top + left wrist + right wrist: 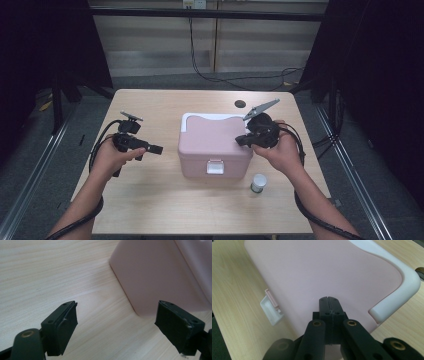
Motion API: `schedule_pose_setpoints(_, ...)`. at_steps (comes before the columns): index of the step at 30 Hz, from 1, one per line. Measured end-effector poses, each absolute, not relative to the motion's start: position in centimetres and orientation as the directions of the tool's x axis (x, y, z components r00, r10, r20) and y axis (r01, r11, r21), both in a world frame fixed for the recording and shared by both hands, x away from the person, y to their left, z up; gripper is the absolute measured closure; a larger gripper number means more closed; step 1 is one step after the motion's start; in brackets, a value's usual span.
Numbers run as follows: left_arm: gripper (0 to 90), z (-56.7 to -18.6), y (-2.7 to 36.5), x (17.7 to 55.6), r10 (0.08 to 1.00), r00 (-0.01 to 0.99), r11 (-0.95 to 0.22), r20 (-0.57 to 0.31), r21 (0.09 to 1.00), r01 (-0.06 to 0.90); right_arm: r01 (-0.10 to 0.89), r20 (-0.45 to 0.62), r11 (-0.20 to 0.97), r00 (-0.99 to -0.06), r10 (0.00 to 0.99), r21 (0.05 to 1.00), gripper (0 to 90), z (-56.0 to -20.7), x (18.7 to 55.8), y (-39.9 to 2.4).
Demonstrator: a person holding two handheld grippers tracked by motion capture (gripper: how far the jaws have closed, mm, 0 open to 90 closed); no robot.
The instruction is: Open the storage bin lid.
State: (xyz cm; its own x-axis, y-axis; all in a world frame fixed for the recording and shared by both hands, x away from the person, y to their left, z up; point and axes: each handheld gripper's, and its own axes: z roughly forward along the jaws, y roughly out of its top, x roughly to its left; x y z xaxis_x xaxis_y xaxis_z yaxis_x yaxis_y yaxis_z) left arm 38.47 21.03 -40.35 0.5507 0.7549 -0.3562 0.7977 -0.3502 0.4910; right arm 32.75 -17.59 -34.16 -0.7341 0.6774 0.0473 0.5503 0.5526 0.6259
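My grippers are showing matte black — left gripper [150, 148], right gripper [243, 140]. Brass-coloured screws are glinting on the linkages. Black cables are trailing along my bare forearms — a grey three-cornered plate is topping each.

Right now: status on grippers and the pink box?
Left hand-held gripper open, empty. Right hand-held gripper shut over pink box lid. Latch closed. Small jar beside box.

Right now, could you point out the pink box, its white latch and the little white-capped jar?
pink box [207, 140], high view, middle of its lid
white latch [215, 167], high view, the clasp on the front wall
little jar [258, 183], high view, its white cap
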Motion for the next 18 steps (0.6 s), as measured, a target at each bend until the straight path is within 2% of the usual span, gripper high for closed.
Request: schedule_pose_setpoints(18,21.2,-36.3,18.2,39.8,0.754,0.561,-0.362,-0.34,0.497,0.788,0.551,0.041,0.557,-0.733,0.679,0.621,90.0,-34.1,32.8,-17.5)
